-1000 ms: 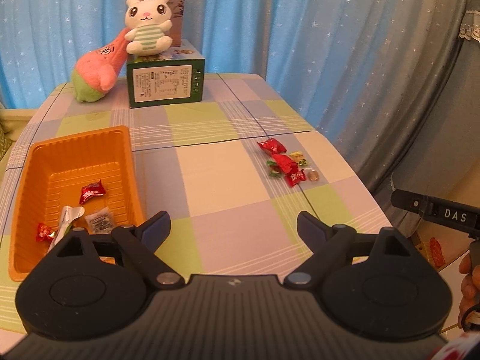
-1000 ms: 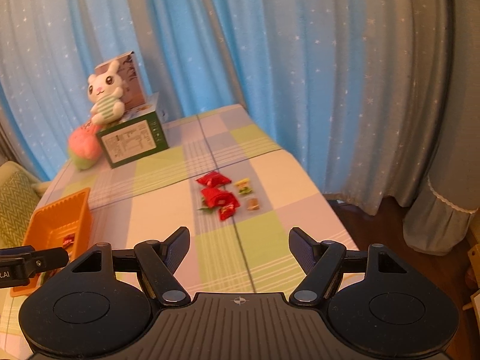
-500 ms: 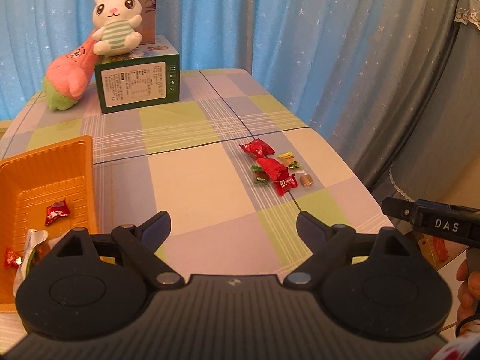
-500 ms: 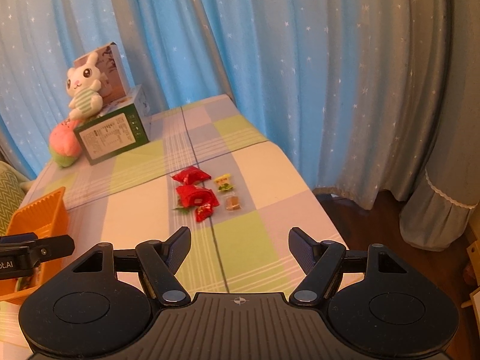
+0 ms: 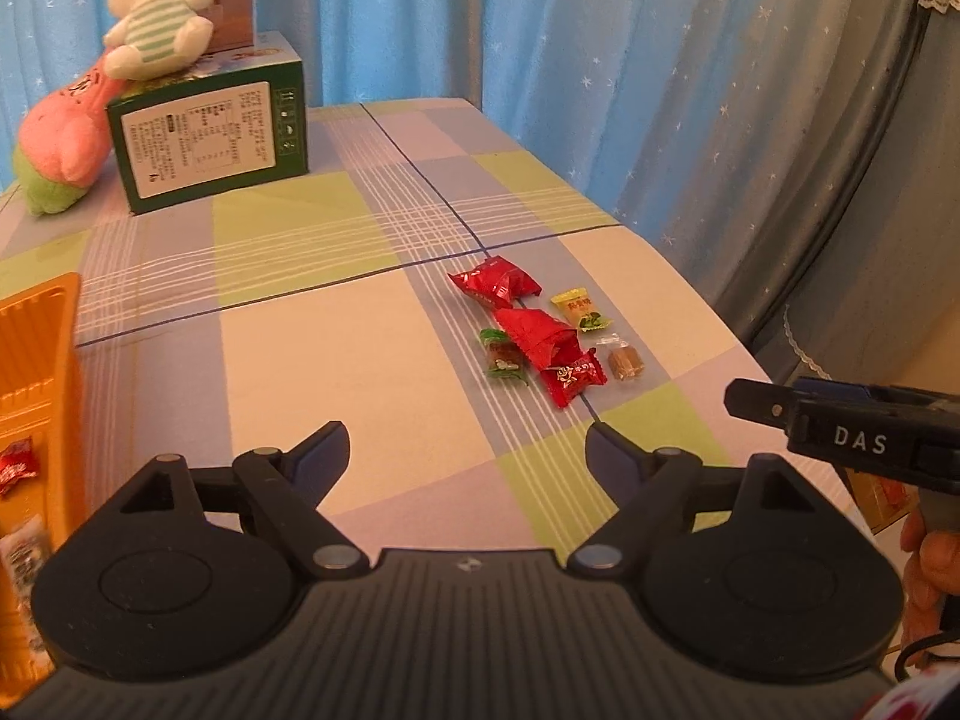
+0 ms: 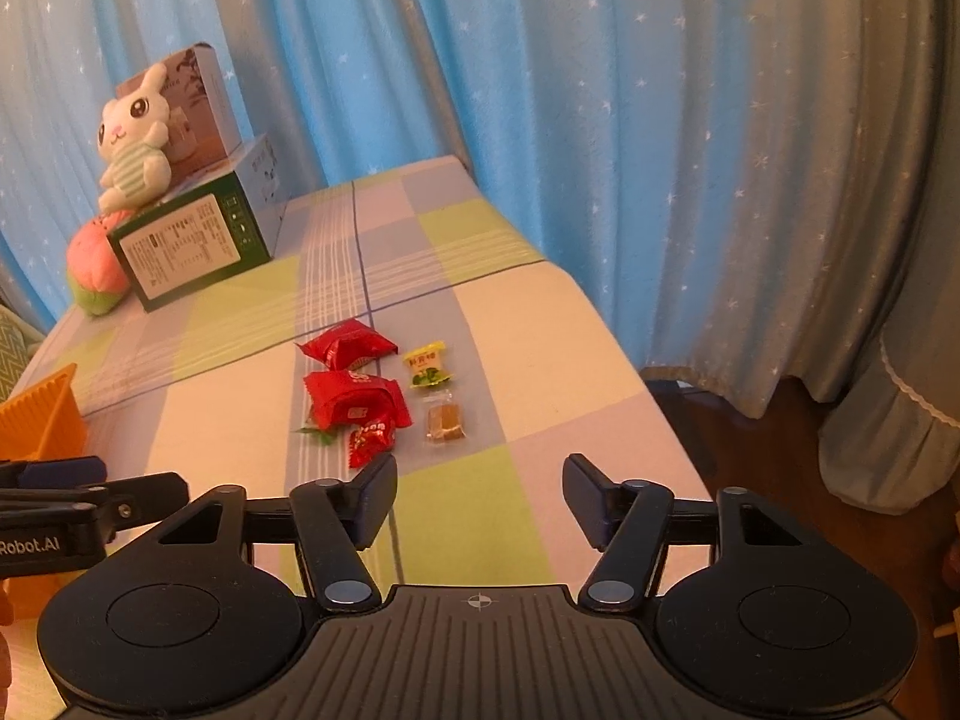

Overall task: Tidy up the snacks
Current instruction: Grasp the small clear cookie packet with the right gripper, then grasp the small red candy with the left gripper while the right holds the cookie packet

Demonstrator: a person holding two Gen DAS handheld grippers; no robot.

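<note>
Several wrapped snacks lie in a cluster on the checked tablecloth: red packets [image 5: 495, 282] [image 6: 354, 399], a yellow candy [image 5: 579, 309] [image 6: 427, 364], a brown candy [image 5: 624, 362] [image 6: 445, 420], a green-wrapped one [image 5: 503, 357] and a small red one [image 5: 570, 381] [image 6: 371, 441]. An orange tray [image 5: 42, 372] [image 6: 45, 414] at the left holds a few snacks [image 5: 15, 468]. My left gripper [image 5: 468, 450] is open and empty, short of the cluster. My right gripper [image 6: 480, 495] is open and empty, just in front of the cluster; it also shows in the left wrist view [image 5: 840, 429].
A green box [image 5: 210, 138] [image 6: 192, 246] with a rabbit plush [image 5: 159, 18] [image 6: 135, 138] on top and a pink-green plush [image 5: 57, 150] [image 6: 96, 276] beside it stand at the table's back. Blue curtains [image 6: 600, 120] hang behind. The table's right edge [image 6: 630, 372] drops to the floor.
Both grippers have moved forward and nearer to the snack cluster. The left view has turned right, so the tray has slid to the frame's left edge. Both stay open.
</note>
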